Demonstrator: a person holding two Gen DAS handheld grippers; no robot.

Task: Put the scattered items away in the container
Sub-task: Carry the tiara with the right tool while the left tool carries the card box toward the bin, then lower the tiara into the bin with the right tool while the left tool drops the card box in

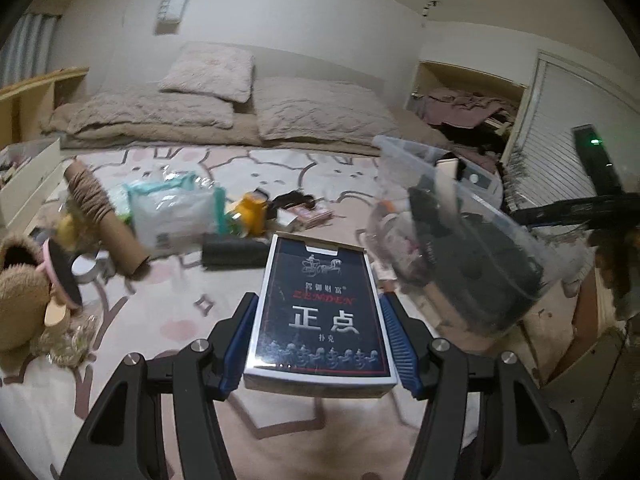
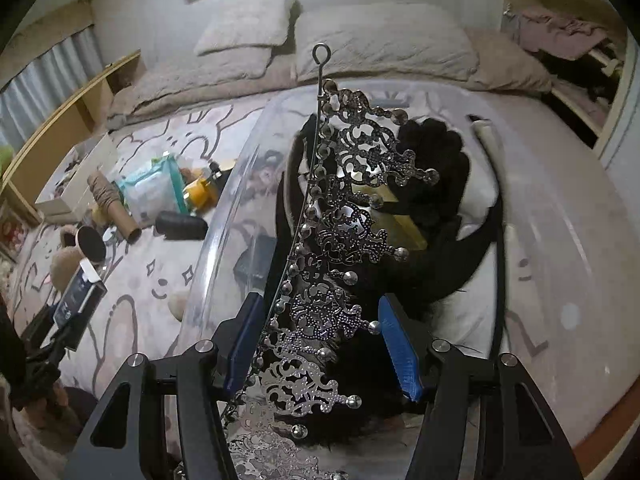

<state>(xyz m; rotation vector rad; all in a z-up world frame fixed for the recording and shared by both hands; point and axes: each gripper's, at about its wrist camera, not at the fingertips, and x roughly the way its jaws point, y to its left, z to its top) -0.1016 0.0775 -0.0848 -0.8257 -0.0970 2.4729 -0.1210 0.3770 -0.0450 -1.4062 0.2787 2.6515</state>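
Note:
A dark blue playing-card box [image 1: 320,272] with white characters sits between the blue pads of my left gripper [image 1: 320,300], which is shut on its sides above the patterned bedspread. The same box [image 2: 78,296] shows at the left edge of the right wrist view. A clear plastic container [image 1: 416,160] holding dark items stands to the right of the box. My right gripper [image 2: 320,300] is shut on a silver jewelled tiara [image 2: 352,184]. The tiara hangs over the container [image 2: 224,216], above black fabric and white things inside it.
On the bedspread left of the container lie a cardboard tube [image 1: 104,220], a wipes pack [image 1: 172,212], a yellow item [image 1: 252,212], a black case [image 1: 234,250] and a brown plush toy [image 1: 20,280]. Pillows [image 1: 208,72] line the far wall. A white box [image 1: 32,176] stands at the left.

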